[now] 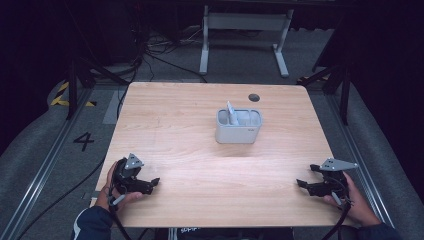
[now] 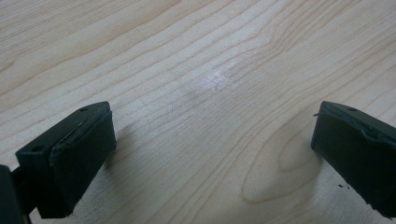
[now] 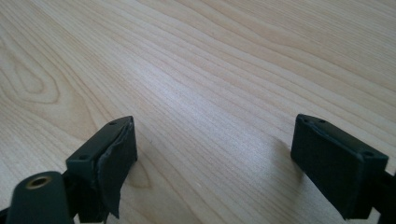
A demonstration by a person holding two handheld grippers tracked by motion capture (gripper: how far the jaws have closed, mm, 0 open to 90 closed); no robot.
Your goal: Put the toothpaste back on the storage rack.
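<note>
The left gripper [image 1: 150, 184] rests low at the near left corner of the wooden table [image 1: 175, 125], held in the person's left hand [image 1: 117, 197], its jaws pointing inward toward the table's middle. In the left gripper view its jaws stand spread wide, with bare wood grain (and a faint shiny spot) between them and nothing held.

The right gripper [image 1: 303, 185] sits at the near right corner in the right hand [image 1: 352, 197], jaws pointing inward toward the other gripper. The right gripper view shows these jaws spread wide too, with bare wood between them.

A grey bin [image 1: 238, 126] stands well ahead of both sets of jaws, roughly midway between them, with a pale upright item [image 1: 232, 114] leaning in its left compartment; what that item is cannot be told.
</note>
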